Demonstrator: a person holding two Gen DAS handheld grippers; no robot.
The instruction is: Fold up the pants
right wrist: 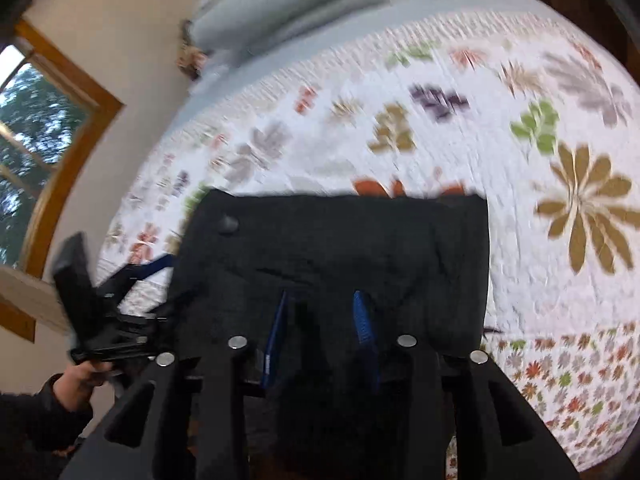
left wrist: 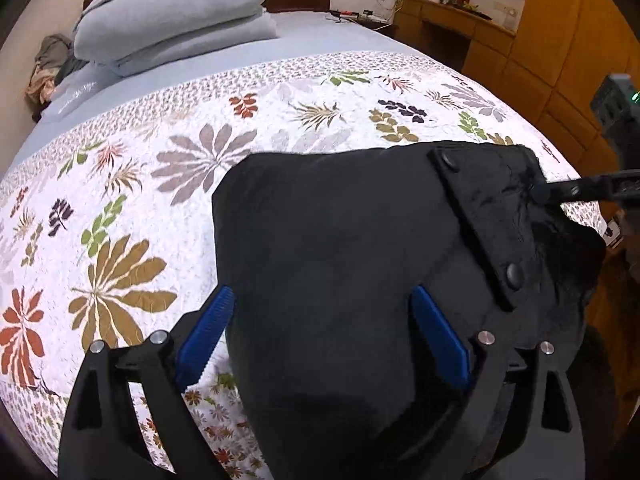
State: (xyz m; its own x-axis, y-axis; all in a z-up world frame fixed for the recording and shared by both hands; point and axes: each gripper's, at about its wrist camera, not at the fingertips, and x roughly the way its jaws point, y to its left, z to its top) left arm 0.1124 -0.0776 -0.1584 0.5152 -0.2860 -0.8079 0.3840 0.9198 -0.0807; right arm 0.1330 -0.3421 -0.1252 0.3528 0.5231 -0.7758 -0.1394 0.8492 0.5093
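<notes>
Black pants [left wrist: 340, 248] lie folded (waistband rightward); left gripper [left wrist: 320, 324] spread astride them; right gripper [right wrist: 320, 320] pinches fabric.

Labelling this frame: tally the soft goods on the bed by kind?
Black pants with round buttons: 1
White quilted coverlet with leaf print: 1
Folded light blue blankets, stacked: 2
Crumpled brownish cloth heap by the wall: 1
Total: 5
</notes>
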